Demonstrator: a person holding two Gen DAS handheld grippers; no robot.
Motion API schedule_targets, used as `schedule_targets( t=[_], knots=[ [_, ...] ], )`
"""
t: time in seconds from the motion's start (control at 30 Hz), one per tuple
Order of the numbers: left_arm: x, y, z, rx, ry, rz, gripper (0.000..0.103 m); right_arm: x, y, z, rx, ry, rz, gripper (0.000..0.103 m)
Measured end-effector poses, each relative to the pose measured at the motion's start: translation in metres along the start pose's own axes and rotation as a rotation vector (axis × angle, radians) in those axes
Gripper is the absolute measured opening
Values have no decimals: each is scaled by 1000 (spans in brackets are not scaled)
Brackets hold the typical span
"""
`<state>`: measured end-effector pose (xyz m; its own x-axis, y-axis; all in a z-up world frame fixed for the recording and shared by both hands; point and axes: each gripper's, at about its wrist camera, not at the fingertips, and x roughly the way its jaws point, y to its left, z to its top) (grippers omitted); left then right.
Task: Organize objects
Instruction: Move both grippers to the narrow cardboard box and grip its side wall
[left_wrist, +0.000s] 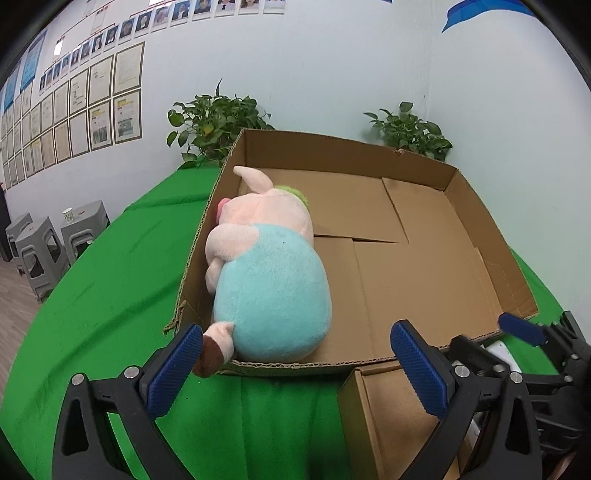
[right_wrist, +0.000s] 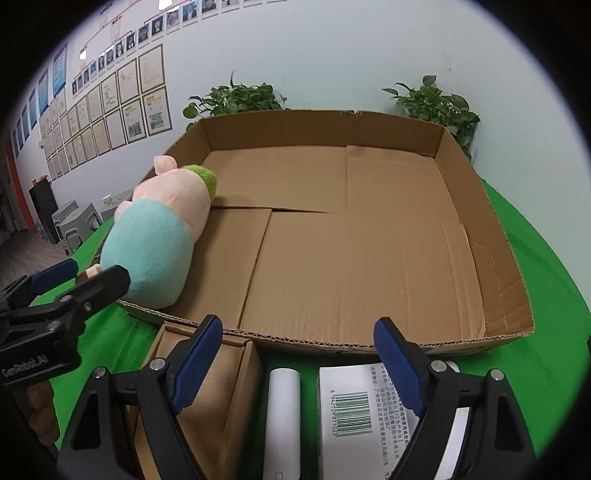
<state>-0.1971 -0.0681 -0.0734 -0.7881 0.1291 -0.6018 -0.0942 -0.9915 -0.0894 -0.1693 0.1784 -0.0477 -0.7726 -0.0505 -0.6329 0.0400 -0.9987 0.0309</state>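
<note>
A plush pig (left_wrist: 266, 280) in a light blue shirt lies inside the big shallow cardboard box (left_wrist: 436, 229), against its left wall; it also shows in the right wrist view (right_wrist: 155, 251). My left gripper (left_wrist: 299, 369) is open and empty just in front of the box's near edge, and its left pad is close to the pig's foot. My right gripper (right_wrist: 295, 365) is open and empty above a white cylinder (right_wrist: 282, 421) and a white barcoded box (right_wrist: 354, 413). A small open cardboard box (right_wrist: 218, 387) lies under its left finger.
The big box (right_wrist: 369, 240) rests on a green tablecloth (left_wrist: 110, 288). Two potted plants (left_wrist: 214, 122) stand behind it against the wall. Grey stools (left_wrist: 40, 251) stand off the table to the left. My right gripper shows at the right edge of the left wrist view (left_wrist: 535, 332).
</note>
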Motion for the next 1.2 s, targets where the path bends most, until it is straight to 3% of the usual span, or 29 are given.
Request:
schedule_targets(
  t=[0.1, 0.3, 0.5, 0.77, 0.97, 1.2],
  knots=[
    [-3, 2, -1, -1, 16, -22, 103, -15, -4, 2, 11, -48, 48, 84],
    [-19, 3, -9, -12, 49, -81, 103, -30, -13, 1, 13, -38, 110, 84],
    [-41, -1, -39, 9, 150, -146, 103, -60, -20, -23, 16, -31, 190, 84],
    [-64, -13, -88, 8, 239, -207, 102, -84, -20, -76, 29, 96, 237, 81],
    [-75, -19, -105, -7, 271, -238, 93, -95, -1, -97, -22, 157, 242, 54],
    [-67, -30, -119, 10, 328, -251, 58, -94, 13, -103, -37, 191, 245, 31]
  ],
)
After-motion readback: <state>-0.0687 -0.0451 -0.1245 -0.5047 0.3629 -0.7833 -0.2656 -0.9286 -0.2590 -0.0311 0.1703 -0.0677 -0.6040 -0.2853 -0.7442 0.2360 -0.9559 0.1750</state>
